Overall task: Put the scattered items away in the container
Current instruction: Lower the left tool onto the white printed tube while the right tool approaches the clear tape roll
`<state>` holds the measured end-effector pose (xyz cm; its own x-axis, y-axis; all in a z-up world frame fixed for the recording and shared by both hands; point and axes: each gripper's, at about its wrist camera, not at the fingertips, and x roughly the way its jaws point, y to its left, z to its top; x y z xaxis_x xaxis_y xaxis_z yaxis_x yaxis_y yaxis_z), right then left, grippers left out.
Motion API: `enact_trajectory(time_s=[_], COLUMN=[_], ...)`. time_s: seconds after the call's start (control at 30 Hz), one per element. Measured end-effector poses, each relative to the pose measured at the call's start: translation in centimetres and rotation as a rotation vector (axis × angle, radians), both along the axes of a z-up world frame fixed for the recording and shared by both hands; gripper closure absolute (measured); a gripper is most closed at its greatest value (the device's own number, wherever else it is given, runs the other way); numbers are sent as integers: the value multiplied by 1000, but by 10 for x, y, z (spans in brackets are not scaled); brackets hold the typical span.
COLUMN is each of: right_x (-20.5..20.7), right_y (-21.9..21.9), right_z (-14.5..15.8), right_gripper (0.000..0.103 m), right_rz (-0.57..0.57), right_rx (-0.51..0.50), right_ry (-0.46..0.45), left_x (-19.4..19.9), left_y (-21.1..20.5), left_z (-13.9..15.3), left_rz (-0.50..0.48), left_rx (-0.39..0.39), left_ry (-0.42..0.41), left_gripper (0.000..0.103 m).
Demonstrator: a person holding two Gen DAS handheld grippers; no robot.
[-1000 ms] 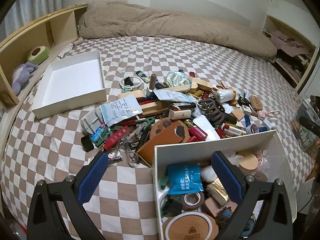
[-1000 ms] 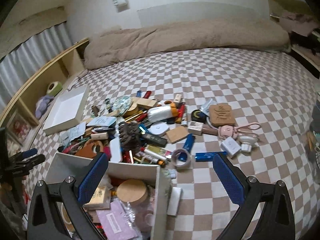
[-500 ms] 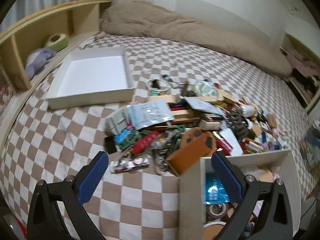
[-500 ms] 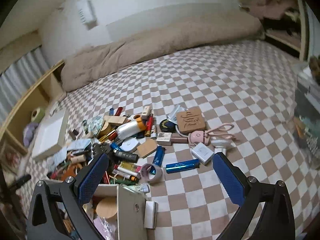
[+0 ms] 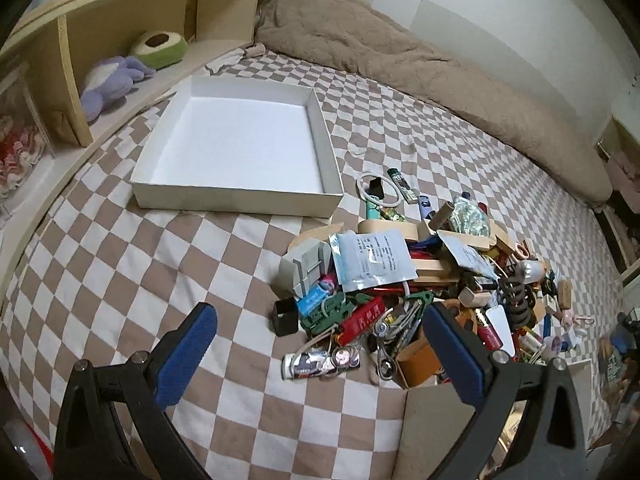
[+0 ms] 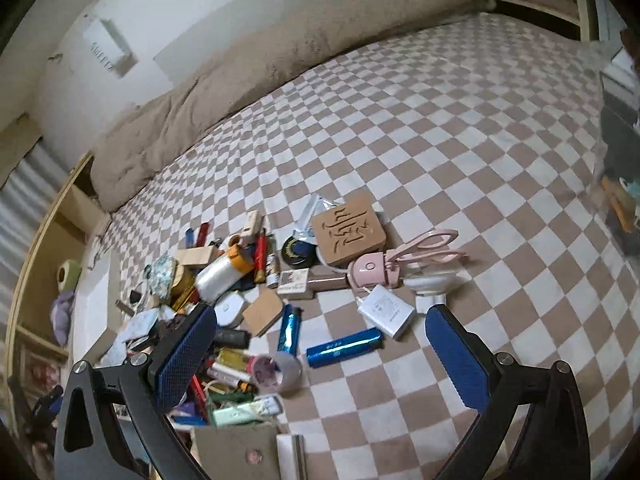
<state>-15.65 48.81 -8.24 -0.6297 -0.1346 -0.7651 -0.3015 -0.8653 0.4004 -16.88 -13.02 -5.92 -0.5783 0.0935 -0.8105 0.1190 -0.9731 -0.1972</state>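
While beyond open fingers, lighter.

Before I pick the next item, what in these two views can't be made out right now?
- Container: left wrist view, only a corner wall shows; contents cut off by the frame edge and left tool.
- Items low in the pile: right wrist view, covered by the right tool.
- Clear object: right wrist view, blurred at the frame edge.
- White tray: right wrist view, edge-on, inside unseen.

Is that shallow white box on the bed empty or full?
Empty: the shallow white box shows only its bare white floor, while the clutter lies outside it.
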Motion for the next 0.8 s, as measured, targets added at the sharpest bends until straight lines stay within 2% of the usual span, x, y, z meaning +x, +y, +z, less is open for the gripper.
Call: enact_trajectory(time_s=[0.2,0.3,0.37,0.47,0.53,0.63,0.8], right_x=[-12,-18,-19,-19,-18,-19,-20], right_y=[5,-1,-3,-2,-2,-6,-10], right_z=[-33,-47,-51,-53,-54,-60,-66], right_gripper=[0,0,0,0,0,0,0], right_rz=[-17,14,35,39,42,55,67], right_rx=[21,146,195,200,188,179,172], right_ry=[-70,-110,-131,-134,-132,-146,-184], left_x=[-12,-12,-11,-7,-5,-4,-12], left_y=[-2,1,4,13,20,30,39], left_z=[-32,-55,-71,-91,-100,-108,-120], left_rz=[11,20,26,37,40,43,54], left_rx=[56,72,76,66,33,-12,-16], left_ry=[-95,-160,-214,-283,-312,-340,-362], left_gripper=[0,0,0,0,0,0,0])
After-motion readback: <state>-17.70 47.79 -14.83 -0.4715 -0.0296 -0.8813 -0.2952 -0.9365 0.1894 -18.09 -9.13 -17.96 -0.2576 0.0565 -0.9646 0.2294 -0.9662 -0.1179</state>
